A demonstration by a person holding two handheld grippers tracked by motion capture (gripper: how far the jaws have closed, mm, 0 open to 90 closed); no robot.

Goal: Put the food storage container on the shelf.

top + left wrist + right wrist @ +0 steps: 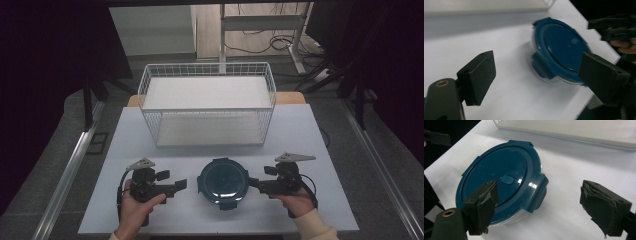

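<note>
A white table (300,135) carries a white wire basket (207,102) at its far side, with no writing legible on anything. Near the front edge, well apart from the basket, sits a round clear container with a dark blue clip-on lid (223,182). The left gripper (181,184) is just beside it on the left, jaws spread wide and holding nothing; the right gripper (251,182) is close against its right side, jaws likewise apart, one pad over the lid's rim.
</note>
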